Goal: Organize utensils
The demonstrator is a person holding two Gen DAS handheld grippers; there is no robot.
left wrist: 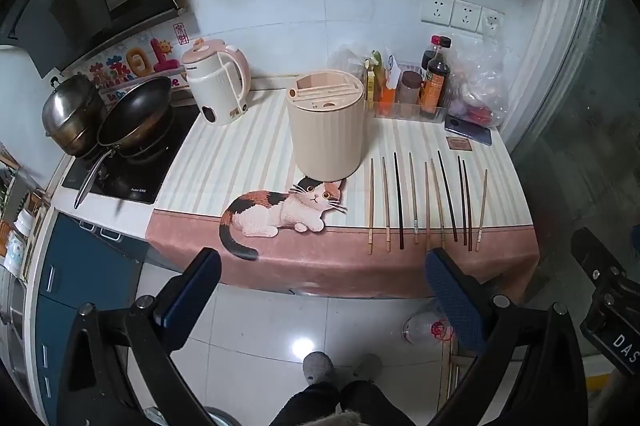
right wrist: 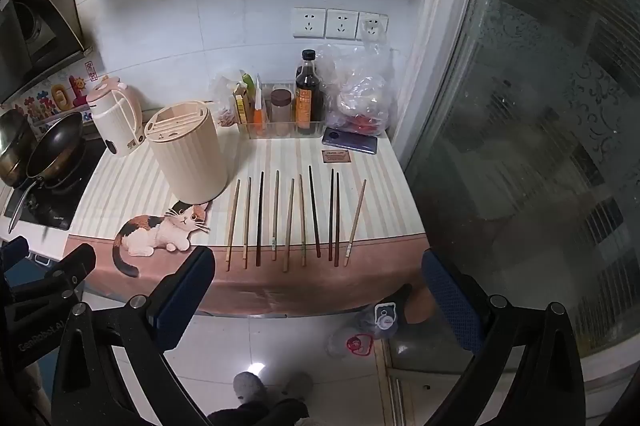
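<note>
Several chopsticks [left wrist: 426, 201] lie side by side in a row on the striped counter mat, some light wood, some dark; they also show in the right wrist view [right wrist: 294, 220]. A cream ribbed utensil holder [left wrist: 326, 121] with a slotted top stands to their left, also in the right wrist view [right wrist: 186, 149]. My left gripper [left wrist: 322, 266] is open and empty, held off the counter's front edge. My right gripper [right wrist: 316, 268] is open and empty, in front of the chopstick ends.
A kettle [left wrist: 216, 81], a wok [left wrist: 136, 113] and a steel pot [left wrist: 72, 109] on a cooktop sit to the left. A tray of bottles [right wrist: 294, 105], a plastic bag [right wrist: 362, 101] and a phone [right wrist: 350, 141] stand at the back right. A glass door [right wrist: 540, 145] is on the right.
</note>
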